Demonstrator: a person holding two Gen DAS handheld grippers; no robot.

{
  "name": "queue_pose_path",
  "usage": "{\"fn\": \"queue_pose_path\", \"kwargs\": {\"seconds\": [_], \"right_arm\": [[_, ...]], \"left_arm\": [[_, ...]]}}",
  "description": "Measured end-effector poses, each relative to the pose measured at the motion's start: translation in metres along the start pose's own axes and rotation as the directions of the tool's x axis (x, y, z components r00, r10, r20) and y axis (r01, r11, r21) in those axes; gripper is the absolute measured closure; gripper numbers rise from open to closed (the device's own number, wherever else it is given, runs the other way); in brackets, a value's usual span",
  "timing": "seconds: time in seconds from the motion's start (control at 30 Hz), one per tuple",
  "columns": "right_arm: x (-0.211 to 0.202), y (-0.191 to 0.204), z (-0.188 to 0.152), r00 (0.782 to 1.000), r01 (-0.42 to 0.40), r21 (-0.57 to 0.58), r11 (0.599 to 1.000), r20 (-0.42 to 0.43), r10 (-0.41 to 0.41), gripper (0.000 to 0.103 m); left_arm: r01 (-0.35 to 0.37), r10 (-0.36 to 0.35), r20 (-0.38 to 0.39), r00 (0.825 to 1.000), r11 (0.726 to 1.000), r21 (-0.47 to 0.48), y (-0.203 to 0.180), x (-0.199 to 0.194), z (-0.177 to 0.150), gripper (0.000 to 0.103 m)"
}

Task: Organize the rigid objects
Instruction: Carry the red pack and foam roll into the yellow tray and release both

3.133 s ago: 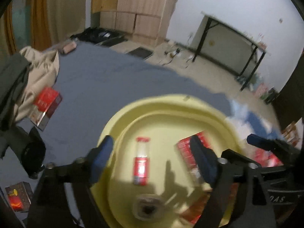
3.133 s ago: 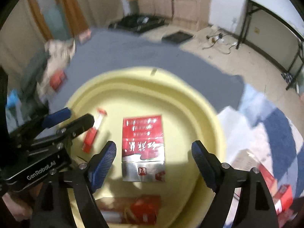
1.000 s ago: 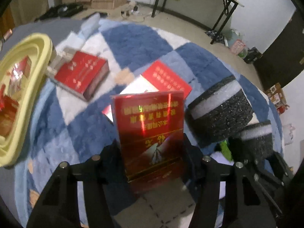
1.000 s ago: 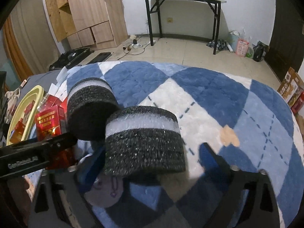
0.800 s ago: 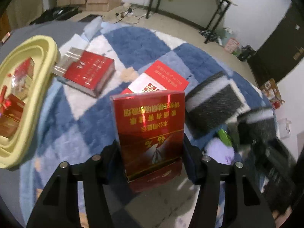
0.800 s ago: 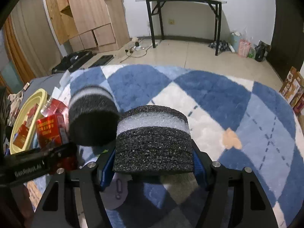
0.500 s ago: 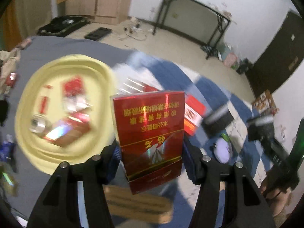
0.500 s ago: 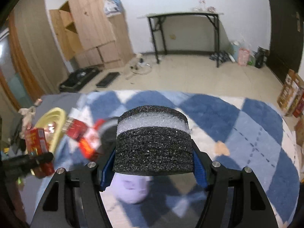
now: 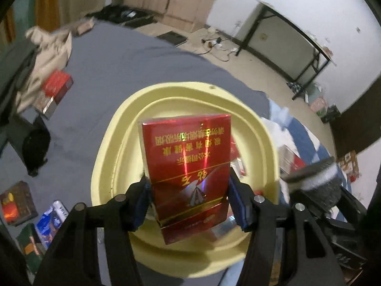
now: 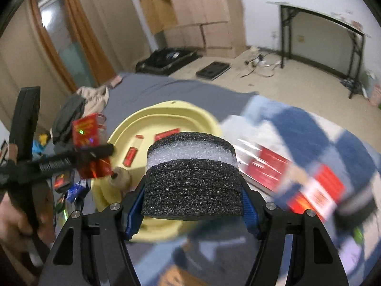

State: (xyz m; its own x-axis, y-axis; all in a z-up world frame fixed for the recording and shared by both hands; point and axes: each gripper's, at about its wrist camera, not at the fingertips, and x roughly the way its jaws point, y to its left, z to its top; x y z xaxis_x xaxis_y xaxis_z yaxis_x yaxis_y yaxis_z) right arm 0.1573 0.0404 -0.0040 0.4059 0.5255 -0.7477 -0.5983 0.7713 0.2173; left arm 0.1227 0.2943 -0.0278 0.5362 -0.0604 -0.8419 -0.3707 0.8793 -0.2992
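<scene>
As both carries converge on the yellow basin point(image 9: 107, 157), each load should come down flat onto bare floor inside it, judging by how little room is left. The basin sits on a grey sheet point(image 9: 123, 59), with a blue-and-white rug point(image 10: 309, 128) just beside it.

The left tool point(image 9: 188, 205) is clamped on a red carton point(image 9: 188, 166), held upright directly over the basin's middle; it would do best lowered until its bottom edge is near the floor before the jaws part, so it tips onto its broad face and does not drop on the packs below. The right tool point(image 10: 191, 205) grips a black-and-white foam disc point(image 10: 191, 171) by its sides, hanging over the basin's near rim; it looks wise to let the carton settle first, then bring the disc further in, since the two tools are close together.

Inside the basin lie a red pack point(image 10: 166, 134), a small red-capped bottle point(image 10: 132, 153) and a roll of tape point(image 10: 120, 178), which crowd the left part. On the rug near the rim rest more red boxes point(image 10: 269, 164) not yet gathered. Further off, on the sheet, are crumpled clothes point(image 9: 47, 54), another red box point(image 9: 56, 85) and several small packets point(image 9: 50, 221). A hand point(image 10: 14, 224) holds the left tool's grip.
</scene>
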Motion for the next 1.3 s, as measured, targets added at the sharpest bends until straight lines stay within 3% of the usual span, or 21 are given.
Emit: {"fn": "queue_pose_path", "kwargs": {"seconds": [0.07, 0.27, 0.37, 0.6, 0.67, 0.73, 0.77, 0.87, 0.93, 1.03, 1.1, 1.23, 1.3], "right_arm": [[0.03, 0.006, 0.017, 0.999, 0.016, -0.029, 0.999, -0.045, -0.017, 0.035], [0.094, 0.012, 0.05, 0.987, 0.08, -0.093, 0.992, -0.129, -0.092, 0.035], [0.112, 0.022, 0.049, 0.982, 0.093, -0.12, 0.988, -0.152, -0.111, 0.035], [0.13, 0.035, 0.05, 0.982, 0.105, -0.141, 0.984, -0.143, -0.126, 0.034], [0.128, 0.036, 0.049, 0.982, 0.103, -0.147, 0.984, -0.141, -0.124, 0.034], [0.125, 0.036, 0.046, 0.982, 0.096, -0.152, 0.984, -0.147, -0.119, 0.034], [0.114, 0.032, 0.042, 0.983, 0.089, -0.154, 0.984, -0.147, -0.112, 0.033], [0.096, 0.032, 0.039, 0.988, 0.084, -0.162, 0.983, -0.118, -0.104, 0.009], [0.083, 0.03, 0.036, 0.99, 0.079, -0.149, 0.986, -0.103, -0.095, 0.008], [0.048, 0.014, 0.031, 0.995, 0.073, -0.076, 0.994, -0.059, -0.077, 0.007], [0.01, -0.006, 0.023, 0.998, 0.07, 0.003, 0.998, -0.008, -0.07, 0.001], [-0.07, -0.049, -0.006, 0.991, 0.099, 0.064, 0.993, 0.085, -0.104, 0.0], [-0.103, -0.069, -0.025, 0.985, 0.124, 0.077, 0.989, 0.114, -0.133, 0.0]], "left_arm": [[0.025, -0.026, -0.012, 1.0, 0.998, -0.049, 0.009, 0.006, 0.003, 0.044], [-0.019, 0.012, -0.062, 0.998, 0.993, -0.114, 0.028, 0.036, 0.013, 0.044], [-0.003, -0.008, -0.069, 0.998, 0.987, -0.16, 0.034, 0.042, 0.01, 0.043], [-0.005, -0.007, -0.077, 0.997, 0.986, -0.164, 0.031, 0.049, 0.005, 0.042], [-0.003, -0.013, -0.085, 0.996, 0.984, -0.176, 0.032, 0.051, 0.006, 0.038], [0.021, -0.036, -0.068, 0.997, 0.977, -0.211, 0.033, 0.044, 0.006, 0.024], [0.05, -0.064, -0.05, 0.997, 0.972, -0.228, 0.035, 0.04, 0.007, 0.02], [0.085, -0.087, 0.002, 0.996, 0.966, -0.244, 0.032, 0.018, 0.011, 0.008], [0.091, -0.085, 0.038, 0.996, 0.972, -0.217, 0.025, -0.001, 0.015, 0.0], [0.098, -0.088, 0.07, 0.994, 0.985, -0.143, 0.008, -0.03, 0.014, 0.0], [0.089, -0.084, 0.066, 0.994, 0.993, -0.08, -0.01, -0.043, 0.01, 0.0], [0.071, -0.073, 0.091, 0.993, 0.997, 0.024, -0.042, -0.071, -0.014, 0.0], [0.096, -0.1, 0.079, 0.992, 0.994, 0.054, -0.059, -0.078, -0.033, 0.0]]}}
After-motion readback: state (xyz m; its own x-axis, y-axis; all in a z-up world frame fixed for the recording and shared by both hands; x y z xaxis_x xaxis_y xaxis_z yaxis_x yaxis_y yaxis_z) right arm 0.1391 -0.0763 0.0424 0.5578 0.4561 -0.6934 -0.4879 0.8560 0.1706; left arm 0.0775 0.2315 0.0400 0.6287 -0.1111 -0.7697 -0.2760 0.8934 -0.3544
